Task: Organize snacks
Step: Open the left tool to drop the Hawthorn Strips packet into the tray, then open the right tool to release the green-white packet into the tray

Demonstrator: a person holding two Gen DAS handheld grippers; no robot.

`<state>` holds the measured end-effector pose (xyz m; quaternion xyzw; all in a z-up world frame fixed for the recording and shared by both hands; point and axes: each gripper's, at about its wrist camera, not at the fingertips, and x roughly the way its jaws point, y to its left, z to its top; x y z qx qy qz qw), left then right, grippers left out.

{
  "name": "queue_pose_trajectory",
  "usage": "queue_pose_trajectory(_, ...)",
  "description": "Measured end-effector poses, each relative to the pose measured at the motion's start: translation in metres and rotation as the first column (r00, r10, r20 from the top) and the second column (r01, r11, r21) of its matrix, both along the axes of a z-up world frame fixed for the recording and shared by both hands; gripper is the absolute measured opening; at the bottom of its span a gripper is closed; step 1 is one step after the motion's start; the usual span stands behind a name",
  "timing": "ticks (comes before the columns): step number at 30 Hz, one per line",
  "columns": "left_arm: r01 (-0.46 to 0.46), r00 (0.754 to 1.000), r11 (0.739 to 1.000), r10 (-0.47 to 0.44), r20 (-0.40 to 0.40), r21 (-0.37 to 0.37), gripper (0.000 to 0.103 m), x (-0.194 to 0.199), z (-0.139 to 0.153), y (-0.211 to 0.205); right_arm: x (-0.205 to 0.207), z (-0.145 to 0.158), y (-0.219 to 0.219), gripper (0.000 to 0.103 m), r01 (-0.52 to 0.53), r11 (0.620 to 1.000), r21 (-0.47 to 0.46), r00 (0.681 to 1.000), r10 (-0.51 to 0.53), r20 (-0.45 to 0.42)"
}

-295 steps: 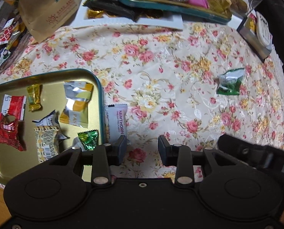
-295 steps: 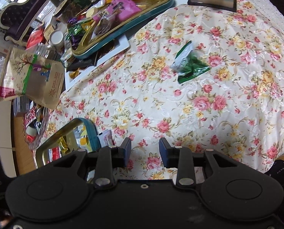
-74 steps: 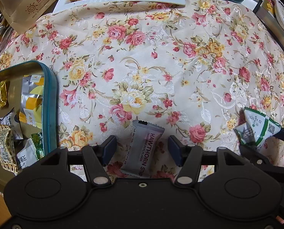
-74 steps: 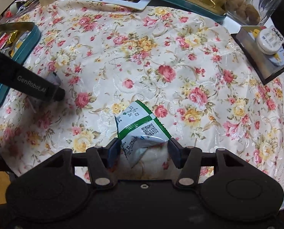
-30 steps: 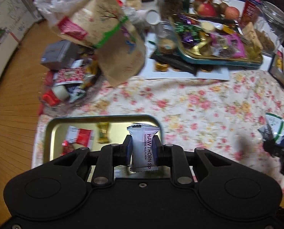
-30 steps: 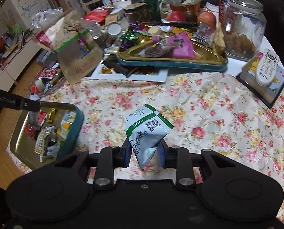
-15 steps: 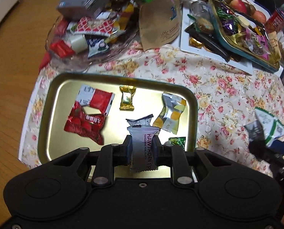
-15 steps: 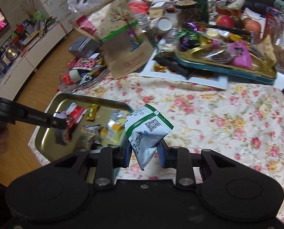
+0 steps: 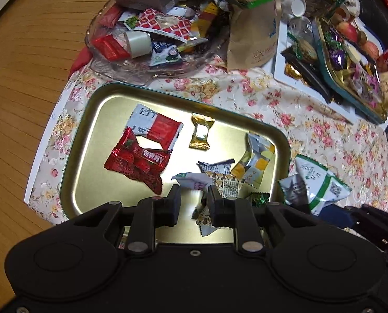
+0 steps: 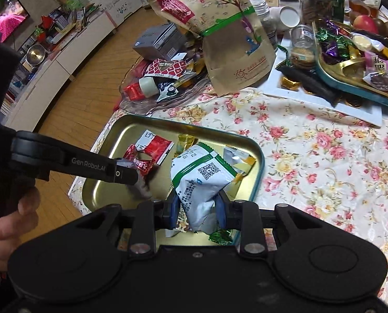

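Since 1 s ago both tools have swung from over the floral cloth to above the gold tray [image 9: 94,120]; hawthorn bar [image 9: 194,181] has left the L tool [image 9: 194,198]. L jaws have just been opening, pads now apart, nothing pressed btwn them; the pale bar sits just beyond the tips, over the wrapper pile in the tray's near right part, can't tell if it has landed. R tool [image 10: 197,210] is clenched on the green-white snack bag [image 10: 201,180], bag upright above the tray's near edge. Tray holds red packs [image 9: 137,160], a gold candy [image 9: 200,133], a yellow-silver pack [image 9: 256,157]. Tray is on the floral-cloth worktop [image 10: 324,156]. Glass dish [image 9: 152,60] w/ mixed packets behind tray, kraft pouch [image 10: 233,39] further back.
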<state>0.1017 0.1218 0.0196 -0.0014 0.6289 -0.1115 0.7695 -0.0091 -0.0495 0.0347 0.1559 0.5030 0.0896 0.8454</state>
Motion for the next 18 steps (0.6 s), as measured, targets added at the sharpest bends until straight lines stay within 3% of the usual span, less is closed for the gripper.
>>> queue_pose_trajectory(8, -0.086, 0.996, 0.996, 0.086, -0.011, -0.029, 0.030, 0.006, 0.003, 0.020, 0.015, -0.001, 0.010, 0.031, 0.029, 0.999, 0.031, 1.000, -0.029, -0.006)
queue_pose_trajectory(18, -0.049, 0.999, 0.999, 0.049, 0.003, 0.018, 0.030, 0.002, -0.002, 0.018, 0.021, 0.006, 0.020, 0.036, 0.024, 0.998, 0.060, 0.999, -0.026, 0.022)
